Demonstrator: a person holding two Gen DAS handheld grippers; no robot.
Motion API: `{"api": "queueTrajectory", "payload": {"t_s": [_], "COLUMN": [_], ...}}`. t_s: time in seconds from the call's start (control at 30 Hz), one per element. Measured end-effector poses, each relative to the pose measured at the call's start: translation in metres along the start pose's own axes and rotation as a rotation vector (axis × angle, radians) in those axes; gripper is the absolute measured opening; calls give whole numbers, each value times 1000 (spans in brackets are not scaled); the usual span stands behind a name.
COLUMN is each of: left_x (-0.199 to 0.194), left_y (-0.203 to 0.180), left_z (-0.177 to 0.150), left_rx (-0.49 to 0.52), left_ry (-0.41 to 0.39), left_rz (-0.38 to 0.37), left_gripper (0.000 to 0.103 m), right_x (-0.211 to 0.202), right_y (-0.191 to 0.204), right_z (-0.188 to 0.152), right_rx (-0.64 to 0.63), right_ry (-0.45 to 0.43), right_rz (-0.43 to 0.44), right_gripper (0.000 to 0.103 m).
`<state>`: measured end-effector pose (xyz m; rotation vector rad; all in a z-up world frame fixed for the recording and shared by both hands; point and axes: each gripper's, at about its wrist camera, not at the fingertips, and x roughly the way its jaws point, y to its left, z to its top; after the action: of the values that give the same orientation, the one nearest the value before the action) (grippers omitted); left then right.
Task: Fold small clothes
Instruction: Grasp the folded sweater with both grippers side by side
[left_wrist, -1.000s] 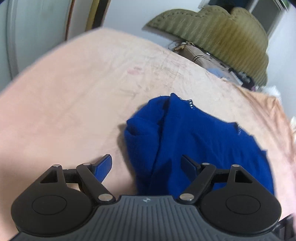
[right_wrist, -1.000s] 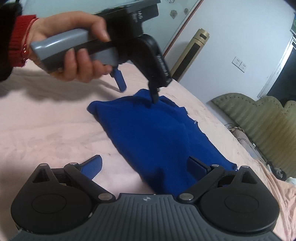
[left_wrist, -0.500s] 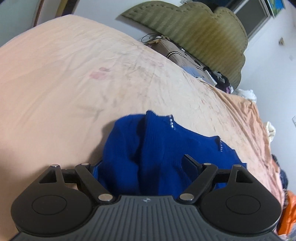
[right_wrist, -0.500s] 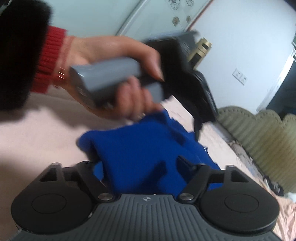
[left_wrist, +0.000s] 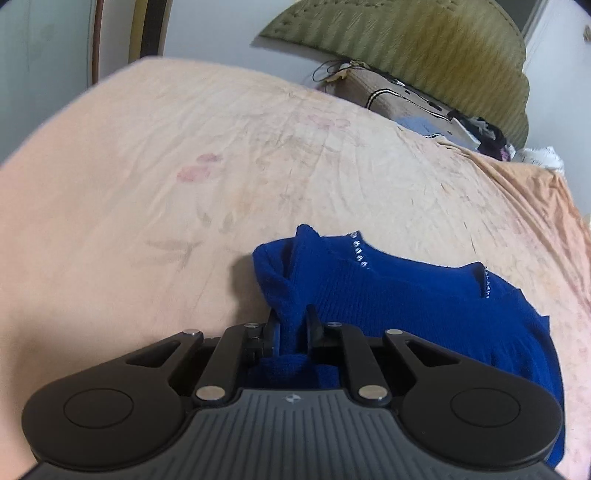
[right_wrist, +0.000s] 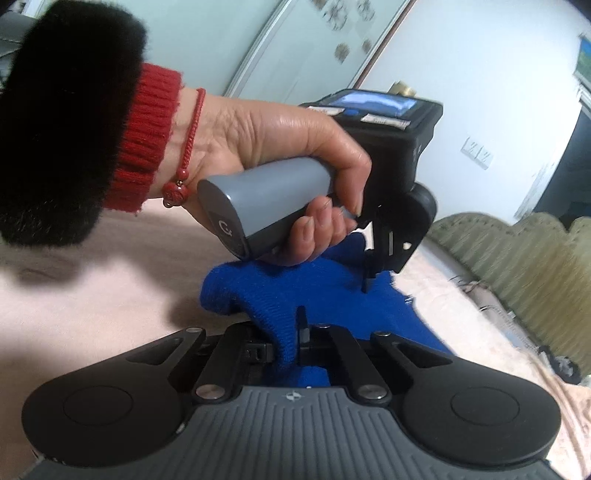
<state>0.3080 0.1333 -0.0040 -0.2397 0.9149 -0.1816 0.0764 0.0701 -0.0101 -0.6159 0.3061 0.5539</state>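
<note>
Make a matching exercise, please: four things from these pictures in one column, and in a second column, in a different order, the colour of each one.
Things:
1. sweater
2. bedsheet
3. headboard
4. sleeve cuff

Colours:
A. olive green
B. red
C. deep blue
D. pale peach

Pairs: 1-C, 2-D, 3-A, 4-B
</note>
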Motion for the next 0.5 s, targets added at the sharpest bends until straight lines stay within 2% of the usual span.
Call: {"api": "queueTrajectory", "payload": {"t_s": [0.3, 0.5], "left_x": [-35, -39], "left_y": [-56, -94], "left_z": [14, 17], "left_rx": [55, 106], "left_ry": [-71, -79], "left_rz": [95, 171], "left_gripper": [11, 11], "right_x": [-50, -72], "right_y": [-25, -46], "right_z": [-13, -28], "right_rx": [64, 146], "right_ry": [-63, -81], "right_rz": [-87, -123], "right_gripper": [4, 3]}}
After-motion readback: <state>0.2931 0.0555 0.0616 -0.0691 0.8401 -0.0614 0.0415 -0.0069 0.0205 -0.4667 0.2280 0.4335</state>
